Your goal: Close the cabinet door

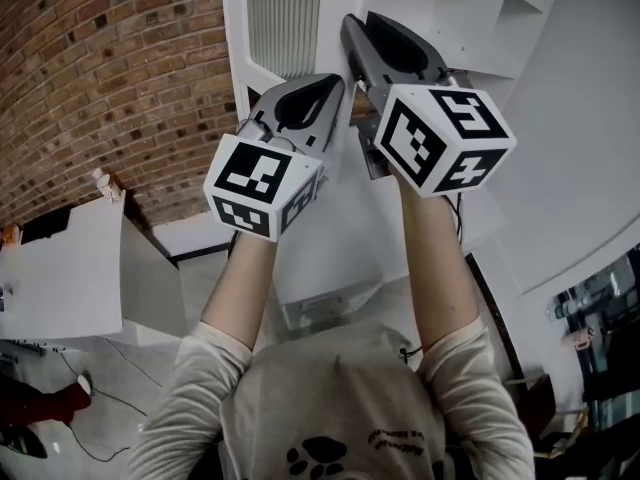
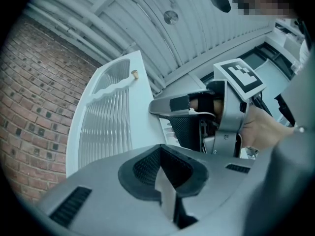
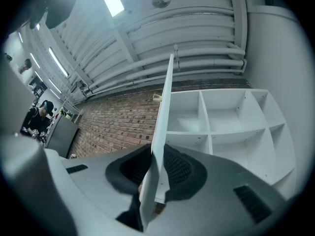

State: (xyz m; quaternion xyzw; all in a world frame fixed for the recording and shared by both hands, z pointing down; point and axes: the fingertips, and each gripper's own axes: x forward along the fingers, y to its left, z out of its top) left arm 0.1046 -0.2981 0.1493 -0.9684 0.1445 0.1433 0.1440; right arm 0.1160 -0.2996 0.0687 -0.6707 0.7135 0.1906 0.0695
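The door [image 3: 165,107] stands open at twelve o'clock, the cabinet [image 3: 236,151] at two. The right tool [image 3: 152,173] pinches the door's thin edge, and the left tool [image 2: 165,183] seems clamped likewise. The panel looks light and stiff, so it should swing easily.

— How much of the cabinet door [image 1: 285,28] does the head view give?
— Its top is cut off by the frame; the left gripper [image 1: 330,86] and right gripper [image 1: 356,33] cover its lower edge.
— And the right gripper view?
— The door's bottom end vanishes between the jaws. The person [image 3: 38,119] at far left is too small and dark to make out.
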